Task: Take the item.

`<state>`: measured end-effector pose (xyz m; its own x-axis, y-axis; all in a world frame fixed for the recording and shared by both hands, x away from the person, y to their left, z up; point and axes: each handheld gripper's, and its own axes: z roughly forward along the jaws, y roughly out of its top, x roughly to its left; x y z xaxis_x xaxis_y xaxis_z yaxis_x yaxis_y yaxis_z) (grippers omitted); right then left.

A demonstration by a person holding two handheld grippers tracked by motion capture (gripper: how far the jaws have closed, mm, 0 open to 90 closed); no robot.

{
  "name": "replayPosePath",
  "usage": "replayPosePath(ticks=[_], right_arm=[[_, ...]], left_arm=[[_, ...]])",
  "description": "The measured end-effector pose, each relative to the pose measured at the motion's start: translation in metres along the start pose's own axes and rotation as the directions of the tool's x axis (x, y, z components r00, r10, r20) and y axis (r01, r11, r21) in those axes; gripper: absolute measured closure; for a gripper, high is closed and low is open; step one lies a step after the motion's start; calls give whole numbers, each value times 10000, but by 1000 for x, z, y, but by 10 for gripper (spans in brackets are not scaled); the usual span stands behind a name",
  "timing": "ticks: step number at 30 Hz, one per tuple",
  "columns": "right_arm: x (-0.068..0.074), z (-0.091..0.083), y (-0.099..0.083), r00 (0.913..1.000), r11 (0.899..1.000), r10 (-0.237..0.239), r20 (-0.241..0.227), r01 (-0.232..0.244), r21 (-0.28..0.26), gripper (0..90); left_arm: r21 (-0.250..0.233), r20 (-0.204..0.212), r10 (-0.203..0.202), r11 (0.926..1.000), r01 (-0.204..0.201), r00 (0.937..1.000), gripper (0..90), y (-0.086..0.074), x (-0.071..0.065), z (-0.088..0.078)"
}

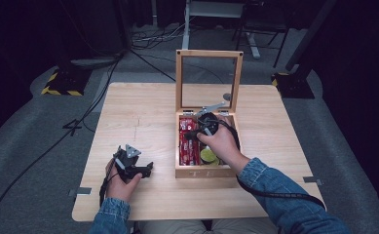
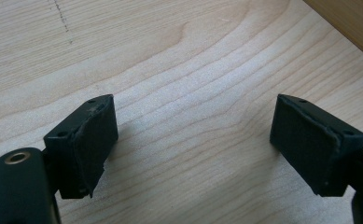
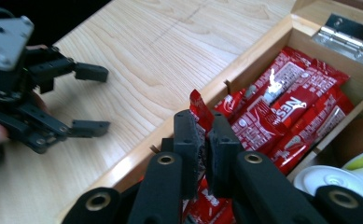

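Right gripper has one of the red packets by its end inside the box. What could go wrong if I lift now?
1. The right gripper pinches only the crimped end of the red packet, so it may slip or tear.
2. Neighbouring packets lie tight against it and could drag.
3. The open lid stands close behind the hand.

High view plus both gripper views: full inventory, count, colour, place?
table: 1, light wood, centre of the floor
wooden box: 1, light wood, glass-paned lid standing open, right of the table's middle
red packets: several, red with white print, in the box's left compartment
yellow-green round thing: 1, in the box, near its front wall
white disc: 1, in the box beside the packets
left gripper: 1, black, open, low over bare tabletop, left of the box
right gripper: 1, black, inside the box, shut on one red packet's end
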<state>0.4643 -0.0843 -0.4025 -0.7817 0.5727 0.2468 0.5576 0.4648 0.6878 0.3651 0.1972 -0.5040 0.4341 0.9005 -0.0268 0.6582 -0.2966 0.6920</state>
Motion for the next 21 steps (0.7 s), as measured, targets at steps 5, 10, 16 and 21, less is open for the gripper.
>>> replayPosePath(ticks=[5, 10, 16, 21], right_arm=[[2, -7, 7, 9999, 9996, 58, -120, -61, -262, 883], [2, -15, 13, 9998, 9985, 95, -199, -105, -537, 891], [3, -27, 21, 9997, 9967, 164, -202, -180, -790, 895], [0, -48, 30, 9994, 9925, 320, -154, -336, -1178, 896]], left_arm=[[0, -1, -1, 10000, 1, 10000, 154, 0, 0, 0], [2, -2, -1, 10000, 1, 10000, 154, 0, 0, 0], [24, 17, 43, 10000, -43, 10000, 147, 1, 0, 0], [17, 53, 36, 10000, -37, 10000, 142, 2, 1, 2]])
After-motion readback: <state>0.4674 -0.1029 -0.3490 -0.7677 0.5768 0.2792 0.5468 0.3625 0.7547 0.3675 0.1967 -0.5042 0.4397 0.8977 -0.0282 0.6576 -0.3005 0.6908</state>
